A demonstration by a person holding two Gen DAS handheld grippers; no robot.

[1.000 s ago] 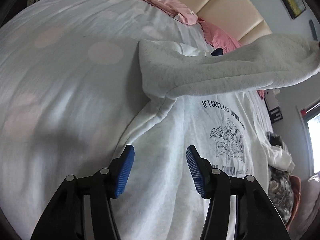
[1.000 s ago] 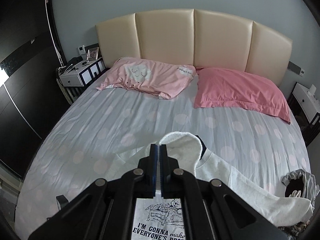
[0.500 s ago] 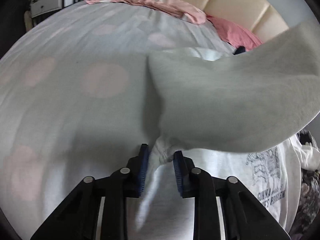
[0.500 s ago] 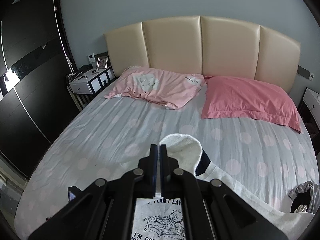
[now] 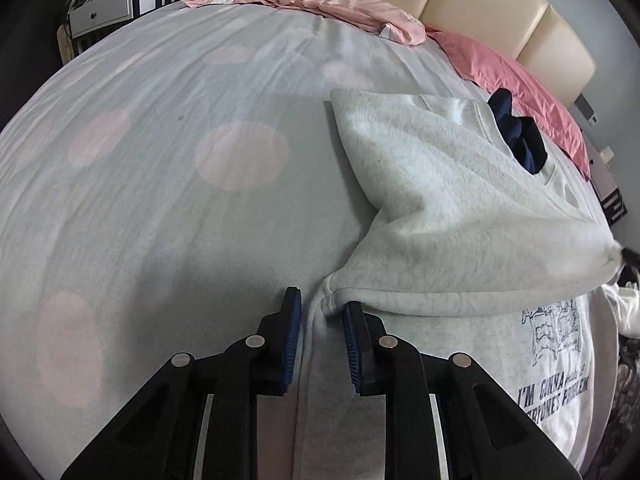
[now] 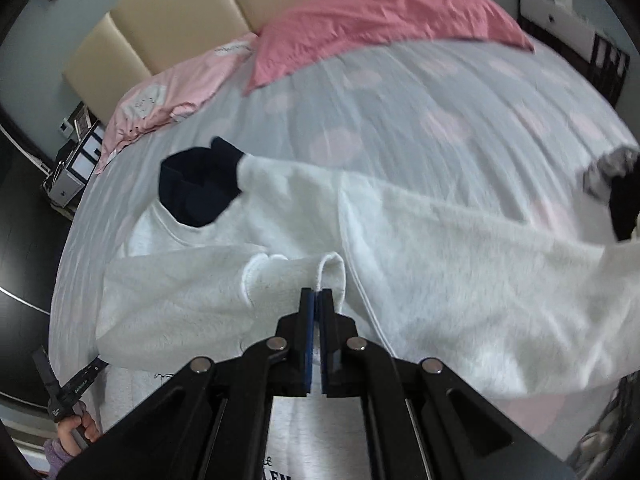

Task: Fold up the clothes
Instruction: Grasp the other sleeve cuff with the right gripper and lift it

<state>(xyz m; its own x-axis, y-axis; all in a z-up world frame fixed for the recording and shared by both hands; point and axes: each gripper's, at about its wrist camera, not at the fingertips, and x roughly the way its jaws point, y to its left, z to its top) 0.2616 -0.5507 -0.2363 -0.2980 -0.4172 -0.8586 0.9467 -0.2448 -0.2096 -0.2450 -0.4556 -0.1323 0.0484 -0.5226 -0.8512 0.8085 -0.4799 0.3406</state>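
**A:** Fingers first, left then right. My left gripper [image 5: 320, 312] has its fingers [image 5: 291, 334] narrowed on a ridge of fabric at the side seam of the grey sweatshirt [image 5: 460, 240], just under the armpit; the pads look to be pinching it. My right gripper [image 6: 316, 300] is clenched on the cuff of the left sleeve [image 6: 192, 300], which is drawn across the chest.

**B:** Where's the garment?

**A:** Flat on the bed [image 5: 160, 160], print side up, body toward the foot edge and the neck toward the headboard [image 6: 180, 16], with something dark navy [image 6: 196, 188] showing at the collar.

**B:** How far along?

**A:** Early, I'd say. One sleeve is being folded inward and isn't laid down yet. The other sleeve [image 6: 480, 248] lies spread toward the right edge of the bed. Both side folds and the bottom-to-top fold look undone.

**B:** Counts?

**A:** One sweatshirt, two sleeves, two pink pillows [image 6: 380, 16] at the head edge, one crumpled dark-and-grey item [image 6: 612, 184] near the right edge. More clothes may lie beyond; I can't tell.
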